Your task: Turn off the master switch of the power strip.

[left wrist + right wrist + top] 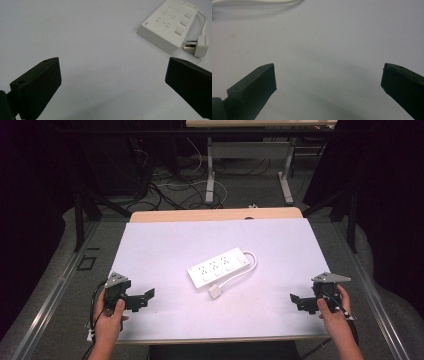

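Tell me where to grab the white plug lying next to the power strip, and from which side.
Grip the plug by its blocky white body, jaws across its two flat faces, probably coming from the near table edge. Its metal prongs point sideways along the power strip and its cable loops off behind, so both are best avoided. The left gripper, jaws wide open, looks straight toward it.

A white power strip (220,268) lies flat near the middle of the tabletop (150,245), sockets up, set diagonally with its far end toward the right. It carries three socket groups in a row, with square switches along one long edge. Its white cable (250,262) leaves the far-right end, loops round, and runs back along the near side to a white plug (216,292), which lies unplugged just beside the strip's near-left end with its metal pins (189,46) bare.
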### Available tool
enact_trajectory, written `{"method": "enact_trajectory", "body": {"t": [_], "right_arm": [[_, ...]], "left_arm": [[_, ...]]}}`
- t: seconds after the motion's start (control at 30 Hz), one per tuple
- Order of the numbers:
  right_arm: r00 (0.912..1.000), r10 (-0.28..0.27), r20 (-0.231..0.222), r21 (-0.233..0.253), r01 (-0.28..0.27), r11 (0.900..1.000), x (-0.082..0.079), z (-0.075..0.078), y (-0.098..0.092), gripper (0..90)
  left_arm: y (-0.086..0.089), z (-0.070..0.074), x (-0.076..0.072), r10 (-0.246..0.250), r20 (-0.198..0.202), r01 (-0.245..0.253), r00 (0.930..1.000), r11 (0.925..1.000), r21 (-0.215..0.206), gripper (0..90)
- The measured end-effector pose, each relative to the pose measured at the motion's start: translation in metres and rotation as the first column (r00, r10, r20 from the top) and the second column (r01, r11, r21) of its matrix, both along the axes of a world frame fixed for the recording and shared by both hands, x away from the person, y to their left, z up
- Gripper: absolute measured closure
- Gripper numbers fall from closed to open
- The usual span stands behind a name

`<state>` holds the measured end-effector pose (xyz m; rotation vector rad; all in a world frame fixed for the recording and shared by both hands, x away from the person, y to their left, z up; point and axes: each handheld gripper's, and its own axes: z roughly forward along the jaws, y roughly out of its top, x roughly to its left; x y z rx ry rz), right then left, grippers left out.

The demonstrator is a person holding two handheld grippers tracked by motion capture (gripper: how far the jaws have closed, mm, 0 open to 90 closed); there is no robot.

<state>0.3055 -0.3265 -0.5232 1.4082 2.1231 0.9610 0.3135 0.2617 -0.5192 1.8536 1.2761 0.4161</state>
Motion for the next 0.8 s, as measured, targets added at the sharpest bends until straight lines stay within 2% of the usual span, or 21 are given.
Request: {"method": "enact_trajectory", "body": {"t": [0.1, 0.23, 0.33, 0.4, 0.43, 0.6, 0.7, 0.8], "right_arm": [[0.9997, 0.013, -0.023, 0.001, -0.013, 1.000, 0.000, 0.003, 0.000, 0.0], [0.9989, 0.017, -0.044, -0.004, -0.017, 1.000, 0.001, 0.004, 0.001, 0.0], [0.9969, 0.022, -0.075, -0.009, -0.023, 1.000, 0.001, 0.004, 0.004, 0.0], [0.9960, 0.027, -0.085, -0.017, -0.029, 0.999, 0.001, 0.004, 0.005, 0.0], [0.9939, 0.034, -0.105, -0.022, -0.036, 0.999, 0.002, 0.005, 0.008, 0.0], [0.9892, 0.041, -0.140, -0.048, -0.048, 0.998, 0.006, 0.007, 0.012, 0.0], [0.9849, 0.060, -0.163, -0.062, -0.071, 0.996, 0.011, 0.012, 0.016, 0.0], [0.9841, 0.059, -0.167, -0.078, -0.073, 0.994, 0.012, 0.015, 0.018, 0.0]], "left_arm": [[-0.002, -0.001, 0.001, 0.004, 0.013, -0.004, 0.9999, 1.0000, 0.000, 0.4], [-0.002, -0.001, 0.002, -0.007, -0.008, 0.007, 0.9999, 0.9999, 0.010, 0.4], [-0.004, -0.004, 0.003, 0.000, 0.002, 0.000, 1.0000, 0.9999, 0.015, 0.5], [-0.003, -0.004, 0.003, 0.000, 0.001, 0.000, 1.0000, 0.9999, 0.017, 0.5], [-0.002, -0.003, 0.002, -0.009, -0.018, 0.010, 0.9998, 0.9998, 0.018, 0.5], [-0.003, -0.002, 0.001, -0.003, 0.000, 0.003, 1.0000, 0.9999, 0.015, 0.5], [-0.002, -0.002, 0.001, -0.005, -0.001, 0.005, 1.0000, 0.9999, 0.016, 0.5], [-0.001, -0.002, 0.000, 0.001, -0.011, -0.001, 0.9999, 0.9999, 0.012, 0.5]]}}
